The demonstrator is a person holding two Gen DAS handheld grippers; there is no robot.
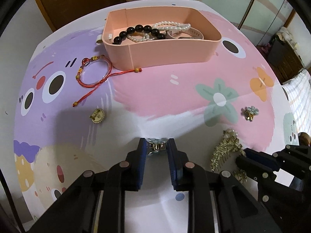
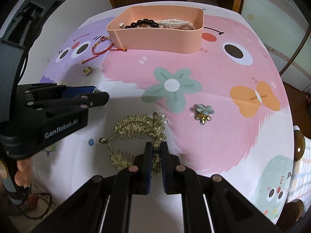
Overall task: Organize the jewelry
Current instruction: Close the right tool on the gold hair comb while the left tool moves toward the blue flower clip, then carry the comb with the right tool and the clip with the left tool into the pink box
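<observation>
Left gripper: fingers closed down to a narrow gap on a small flower clip with a silver metal part, held right at the fingertips. The clip's pale petals show just past the tips; whether it is off the table cannot be told.

Right gripper: fingers nearly together, pinching one end of a gold hair comb. The rest of the comb spreads ahead and to the left of the tips, lying on the tablecloth.

Pink box stands well ahead of both pairs of fingers. Inside it: black bead bracelet, pearl strands, and what looks like a watch band.

Loose pieces on the cloth: red cord bracelet, ahead-left of the left fingers and just beside the box; a gold round brooch, nearer, also left; a second blue flower clip, ahead-right of the right fingers.

Judged step: carry both held pieces to the box. Advice:
- Both grips are shallow, at the very tips; lift slowly and keep level.
- The comb is held off-centre, so it will likely hang and swing; let it settle before moving.
- Enter over the box's near wall and release low, clear of the pearls, or the teeth may snag.
- Move one gripper at a time, since they sit near each other.

Readable writing: "GenRobot.AI" in white on the left gripper's body. No other legible text.
</observation>
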